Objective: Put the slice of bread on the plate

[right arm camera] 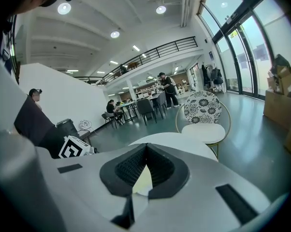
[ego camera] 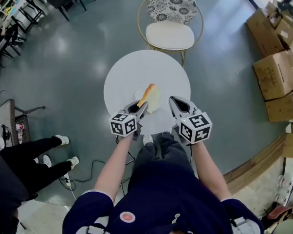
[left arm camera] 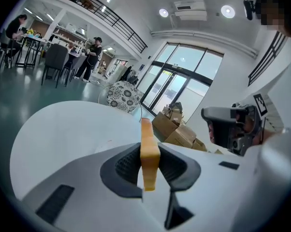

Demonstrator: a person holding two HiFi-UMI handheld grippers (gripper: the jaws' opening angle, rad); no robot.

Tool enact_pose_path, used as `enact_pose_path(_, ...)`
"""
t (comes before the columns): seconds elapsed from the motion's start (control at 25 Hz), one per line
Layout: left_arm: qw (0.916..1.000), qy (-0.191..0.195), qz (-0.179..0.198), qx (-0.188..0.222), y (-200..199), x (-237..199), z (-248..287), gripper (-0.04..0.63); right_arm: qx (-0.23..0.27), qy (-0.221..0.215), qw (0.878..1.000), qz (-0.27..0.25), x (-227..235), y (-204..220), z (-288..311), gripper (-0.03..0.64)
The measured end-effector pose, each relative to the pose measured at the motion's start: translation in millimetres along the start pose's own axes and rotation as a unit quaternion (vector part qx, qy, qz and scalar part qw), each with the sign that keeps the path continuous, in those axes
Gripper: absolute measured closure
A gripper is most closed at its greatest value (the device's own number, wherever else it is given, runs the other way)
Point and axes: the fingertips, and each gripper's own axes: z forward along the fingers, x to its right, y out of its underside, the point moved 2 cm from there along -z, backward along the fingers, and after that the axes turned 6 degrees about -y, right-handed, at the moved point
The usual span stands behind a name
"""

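Black ribbed fingers point(left arm camera: 127, 164) of the left gripper point(ego camera: 143, 105) grasp the slice of bread point(left arm camera: 149, 154) on edge, over the white plate point(ego camera: 138, 92) on the round table point(ego camera: 127, 72). Just right, the right gripper point(ego camera: 172, 101) has its fingers clenched together, empty.

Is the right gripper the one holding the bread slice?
No, the slice of bread is pinched edge-up between the jaws of the left gripper, while the right gripper is shut with nothing in it.
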Motion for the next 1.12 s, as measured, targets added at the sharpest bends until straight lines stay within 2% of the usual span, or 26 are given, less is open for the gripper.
enact_pose_path(0.6, 0.9986, -0.006, -0.047, -0.022, 19, -26, 15, 0.502, -0.018, -0.004, 1.0, 0.003, 5, 6, 12, 0.612)
enact_pose_path(1.12, 0.9963, -0.068, -0.03, -0.043, 29, -55, 15, 0.479, -0.025, -0.012, 1.0, 0.005, 2, 5, 25, 0.612)
